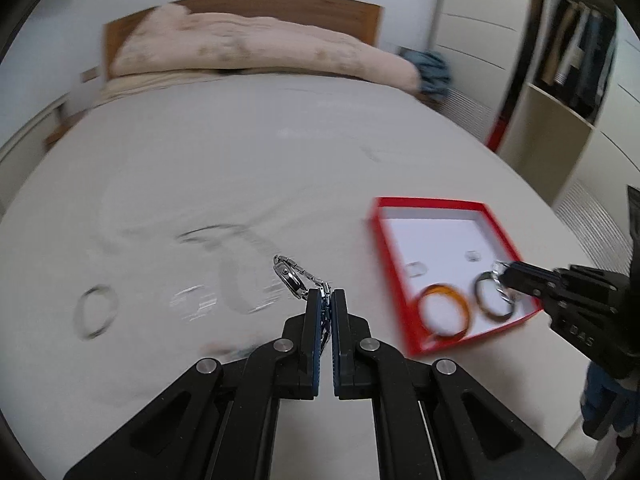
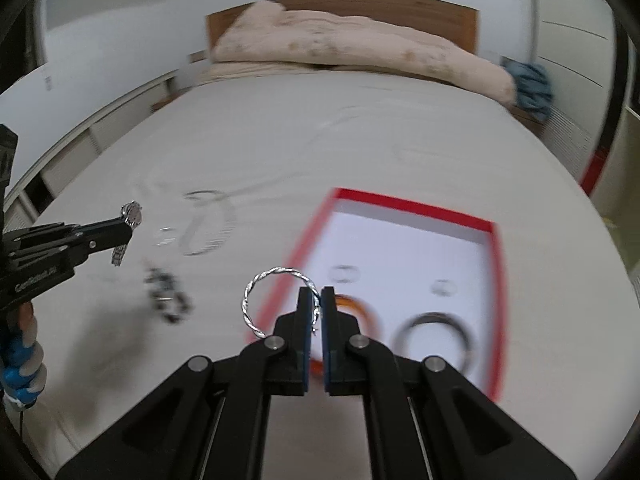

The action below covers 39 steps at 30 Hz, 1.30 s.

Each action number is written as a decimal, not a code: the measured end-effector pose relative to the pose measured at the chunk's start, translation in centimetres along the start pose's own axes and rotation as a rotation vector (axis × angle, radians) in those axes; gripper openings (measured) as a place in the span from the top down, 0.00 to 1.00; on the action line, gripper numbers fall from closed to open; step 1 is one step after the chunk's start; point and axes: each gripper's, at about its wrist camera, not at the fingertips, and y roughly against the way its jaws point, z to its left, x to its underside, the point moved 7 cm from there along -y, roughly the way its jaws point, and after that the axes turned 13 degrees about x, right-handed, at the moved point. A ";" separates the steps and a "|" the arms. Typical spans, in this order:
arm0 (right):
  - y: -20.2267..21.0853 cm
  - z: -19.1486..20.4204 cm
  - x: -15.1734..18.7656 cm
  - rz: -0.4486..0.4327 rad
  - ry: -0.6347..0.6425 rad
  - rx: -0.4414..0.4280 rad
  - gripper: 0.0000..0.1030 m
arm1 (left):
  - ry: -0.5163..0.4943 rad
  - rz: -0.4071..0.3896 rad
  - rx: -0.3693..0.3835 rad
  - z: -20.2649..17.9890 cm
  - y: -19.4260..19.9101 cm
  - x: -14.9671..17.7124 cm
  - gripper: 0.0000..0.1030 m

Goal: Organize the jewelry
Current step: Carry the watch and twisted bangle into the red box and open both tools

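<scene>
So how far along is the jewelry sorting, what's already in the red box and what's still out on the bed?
Done: an orange bangle, a dark bangle and two small pieces already lie in the red box.
In hand: the left hand-held gripper is shut on a silver watch; the right hand-held gripper is shut on a twisted silver bangle.
Left: several blurred bracelets, including a silver ring-shaped one, on the bed.

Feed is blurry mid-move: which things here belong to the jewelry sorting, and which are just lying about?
Job:
- watch in left hand-held gripper
- twisted silver bangle in right hand-held gripper
- red box
- orange bangle
- dark bangle
- loose bangle

Lying about:
- pink blanket
- blue cloth
</scene>
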 end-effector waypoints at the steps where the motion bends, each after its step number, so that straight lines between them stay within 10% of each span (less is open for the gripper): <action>1: -0.5 -1.4 -0.1 0.005 -0.005 0.011 0.97 | -0.014 0.010 0.018 -1.2 -1.3 -0.7 0.96; 15: -11.2 -9.4 -2.3 0.092 0.102 0.040 0.97 | -0.086 0.183 0.011 -5.6 -17.6 -4.8 0.96; 33: -14.1 -8.8 -0.5 0.129 0.235 0.040 0.95 | -0.085 0.212 -0.057 -5.6 -19.4 -2.8 0.95; 39: -13.4 -8.8 -0.6 0.116 0.222 0.043 0.95 | -0.087 0.187 -0.060 -5.8 -19.0 -3.0 0.73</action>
